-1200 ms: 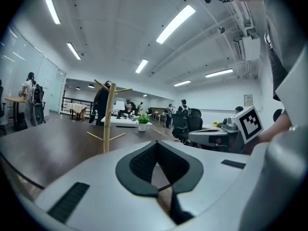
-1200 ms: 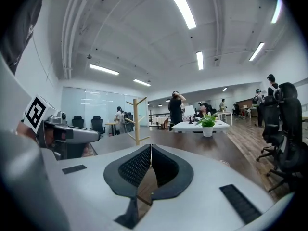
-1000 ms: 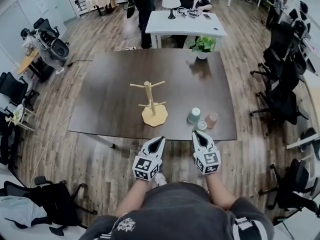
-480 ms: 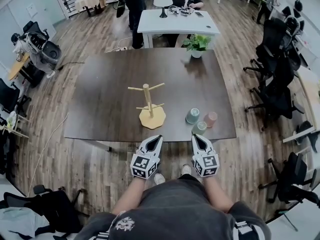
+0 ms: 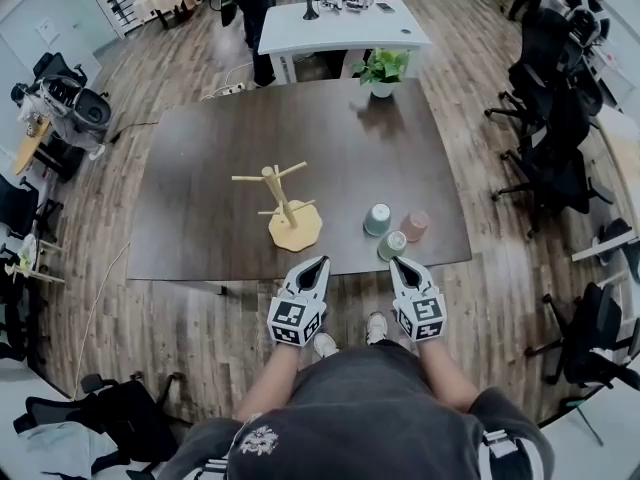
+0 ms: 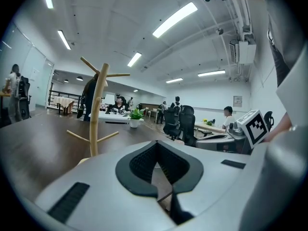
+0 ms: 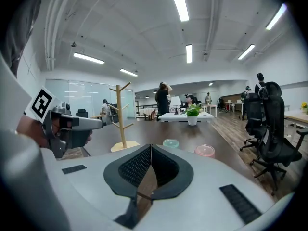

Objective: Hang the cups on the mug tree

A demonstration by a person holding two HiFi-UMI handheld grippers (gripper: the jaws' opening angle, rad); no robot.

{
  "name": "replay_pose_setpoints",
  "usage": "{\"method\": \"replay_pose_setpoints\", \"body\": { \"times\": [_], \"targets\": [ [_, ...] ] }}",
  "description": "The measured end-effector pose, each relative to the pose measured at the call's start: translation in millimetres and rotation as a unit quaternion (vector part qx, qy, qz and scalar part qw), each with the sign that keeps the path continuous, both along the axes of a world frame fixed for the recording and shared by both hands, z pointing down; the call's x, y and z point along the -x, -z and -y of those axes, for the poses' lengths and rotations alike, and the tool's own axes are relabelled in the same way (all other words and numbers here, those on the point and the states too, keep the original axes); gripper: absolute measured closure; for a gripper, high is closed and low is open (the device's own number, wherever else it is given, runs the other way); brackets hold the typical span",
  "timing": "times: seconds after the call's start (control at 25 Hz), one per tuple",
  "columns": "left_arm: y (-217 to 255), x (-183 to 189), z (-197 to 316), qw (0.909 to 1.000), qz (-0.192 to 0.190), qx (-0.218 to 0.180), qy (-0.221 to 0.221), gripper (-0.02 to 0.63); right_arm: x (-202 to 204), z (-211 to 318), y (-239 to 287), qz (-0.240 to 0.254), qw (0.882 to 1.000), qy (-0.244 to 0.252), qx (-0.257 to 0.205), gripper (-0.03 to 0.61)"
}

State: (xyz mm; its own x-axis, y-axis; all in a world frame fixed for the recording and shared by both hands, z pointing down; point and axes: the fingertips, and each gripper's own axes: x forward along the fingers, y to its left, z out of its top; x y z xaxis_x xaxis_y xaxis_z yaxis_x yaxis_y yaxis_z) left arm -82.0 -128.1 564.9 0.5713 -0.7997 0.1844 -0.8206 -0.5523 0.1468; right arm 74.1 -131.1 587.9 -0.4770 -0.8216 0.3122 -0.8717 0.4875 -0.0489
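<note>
A wooden mug tree (image 5: 279, 204) stands empty on the dark table (image 5: 200, 218), left of centre near the front. Three cups stand upside down to its right: a teal cup (image 5: 377, 218), a green cup (image 5: 391, 245) and a pink cup (image 5: 414, 225). My left gripper (image 5: 322, 262) is shut and empty at the table's front edge, just right of the tree's base. My right gripper (image 5: 397, 262) is shut and empty, right in front of the green cup. The right gripper view shows the mug tree (image 7: 122, 120), the teal cup (image 7: 171, 142) and the pink cup (image 7: 204, 150) ahead of its gripper (image 7: 150, 148). The left gripper view has the mug tree (image 6: 98, 110) beyond its gripper (image 6: 156, 146).
A potted plant (image 5: 381, 70) stands at the table's far edge. Behind it is a white desk (image 5: 340, 30) with a lamp and people. Black office chairs (image 5: 550, 158) line the right side, more chairs and a bag on the left. The floor is wood.
Both grippers have edged forward to the table's front edge, side by side. The head view has shifted a little. Tree and cups have not moved.
</note>
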Motion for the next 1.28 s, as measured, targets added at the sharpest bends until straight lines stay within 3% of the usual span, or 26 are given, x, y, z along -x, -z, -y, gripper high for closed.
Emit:
{"method": "replay_pose_setpoints", "body": {
  "times": [0.52, 0.6, 0.68, 0.76, 1.28],
  "targets": [
    [-34.3, -45.7, 8.9, 0.9993, 0.015, 0.033, -0.013, 0.614, -42.5, 26.0, -35.5, -0.027, 0.999, -0.038, 0.026, 0.549],
    [-36.6, -48.5, 12.3, 0.9992, 0.016, 0.035, -0.011, 0.614, -44.9, 30.0, -42.7, -0.027, 0.998, -0.034, 0.036, 0.499],
    [-39.1, -49.4, 14.5, 0.9991, 0.017, 0.039, -0.008, 0.614, -43.7, 32.1, -51.8, -0.025, 0.998, -0.024, 0.05, 0.384],
    [-40.5, -50.4, 15.7, 0.9989, 0.02, 0.042, -0.006, 0.614, -42.7, 33.6, -61.0, -0.024, 0.998, -0.017, 0.063, 0.338],
    [-48.9, -41.4, 23.7, 0.9978, 0.031, 0.056, 0.02, 0.614, -37.4, 63.9, -112.4, -0.067, 0.992, 0.007, 0.111, 0.267]
  ]
}}
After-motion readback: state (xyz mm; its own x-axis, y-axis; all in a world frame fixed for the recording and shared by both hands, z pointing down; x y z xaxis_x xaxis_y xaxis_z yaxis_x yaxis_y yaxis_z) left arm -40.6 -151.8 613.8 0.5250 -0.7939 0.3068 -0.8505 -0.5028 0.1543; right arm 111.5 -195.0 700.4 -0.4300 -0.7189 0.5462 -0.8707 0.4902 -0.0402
